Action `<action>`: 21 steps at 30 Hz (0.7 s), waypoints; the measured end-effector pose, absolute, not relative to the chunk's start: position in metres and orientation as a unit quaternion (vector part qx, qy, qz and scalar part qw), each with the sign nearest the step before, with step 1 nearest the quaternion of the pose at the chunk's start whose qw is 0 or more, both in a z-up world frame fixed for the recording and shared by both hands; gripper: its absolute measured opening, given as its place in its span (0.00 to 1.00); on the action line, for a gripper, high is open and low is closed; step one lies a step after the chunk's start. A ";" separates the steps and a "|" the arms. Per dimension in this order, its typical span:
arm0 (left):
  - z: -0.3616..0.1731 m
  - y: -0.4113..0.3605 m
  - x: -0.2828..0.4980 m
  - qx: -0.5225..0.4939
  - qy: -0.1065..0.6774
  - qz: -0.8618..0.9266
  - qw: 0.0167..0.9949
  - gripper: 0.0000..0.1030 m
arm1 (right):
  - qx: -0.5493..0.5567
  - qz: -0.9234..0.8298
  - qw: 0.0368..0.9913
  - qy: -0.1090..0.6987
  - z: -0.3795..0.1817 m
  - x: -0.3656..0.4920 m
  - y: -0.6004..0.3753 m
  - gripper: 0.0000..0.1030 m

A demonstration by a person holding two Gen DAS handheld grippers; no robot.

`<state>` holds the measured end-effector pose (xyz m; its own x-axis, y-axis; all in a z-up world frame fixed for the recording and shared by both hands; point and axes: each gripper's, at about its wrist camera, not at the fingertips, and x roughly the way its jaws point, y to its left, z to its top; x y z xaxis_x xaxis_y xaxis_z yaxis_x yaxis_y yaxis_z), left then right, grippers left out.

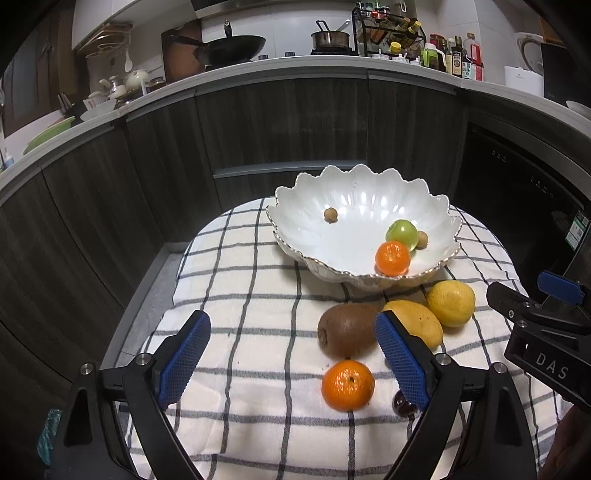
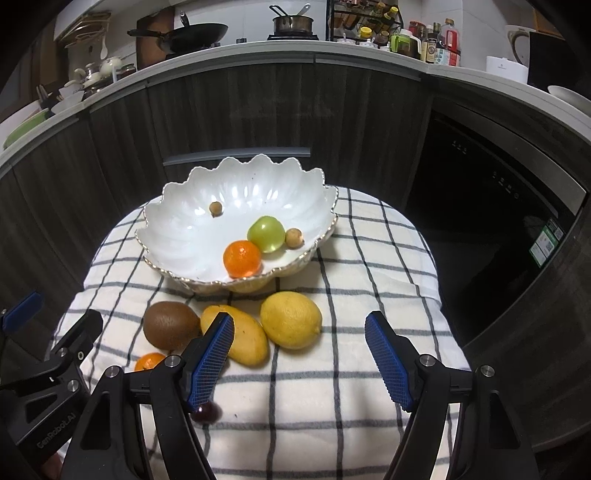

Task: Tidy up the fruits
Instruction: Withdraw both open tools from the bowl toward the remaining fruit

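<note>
"DAS" reads on right gripper [image 1: 517,314] body, "GenRobot.AI" on left gripper [image 2: 55,332]. Both agape, empty. Scalloped white ceramic bowl [image 2: 177,236] at 12; brown fuzzy kiwi [image 2: 170,328], yellow lemon [image 2: 291,319] below; bare checked white cloth [image 2: 369,258] at 3.

A white cloth with a dark grid of checks [image 1: 258,295] covers the table, its folds bunched toward the near edge. Behind it runs a row of dark wood-grain cabinet doors [image 1: 280,122] under a pale curved counter [image 1: 258,72]. On the counter a black wok [image 1: 236,46] sits left of a steel saucepan [image 1: 330,38] on a burner, and a black wire rack of jars [image 1: 388,31] stands beside that. Sauce bottles [image 1: 458,59] cluster further right, then a white kettle [image 1: 526,51]. At the far left lie a teapot [image 1: 136,79], stacked bowls [image 1: 98,107] and a green basin [image 1: 48,134]. A dark built-in appliance [image 2: 491,206] with a green label [image 2: 546,242] fills the right side.
</note>
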<state>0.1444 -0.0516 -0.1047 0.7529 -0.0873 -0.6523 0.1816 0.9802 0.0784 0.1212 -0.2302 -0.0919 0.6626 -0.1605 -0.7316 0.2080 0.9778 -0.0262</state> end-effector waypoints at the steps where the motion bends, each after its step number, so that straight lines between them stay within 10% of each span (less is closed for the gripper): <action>1: -0.106 -0.051 0.143 0.069 0.343 -0.073 0.934 0.89 | 0.030 -0.101 0.912 0.397 -0.093 0.119 -0.230 0.72; 21: -0.155 -0.069 0.134 0.087 0.377 -0.101 0.917 0.89 | 0.042 -0.122 0.899 0.419 -0.132 0.095 -0.240 0.72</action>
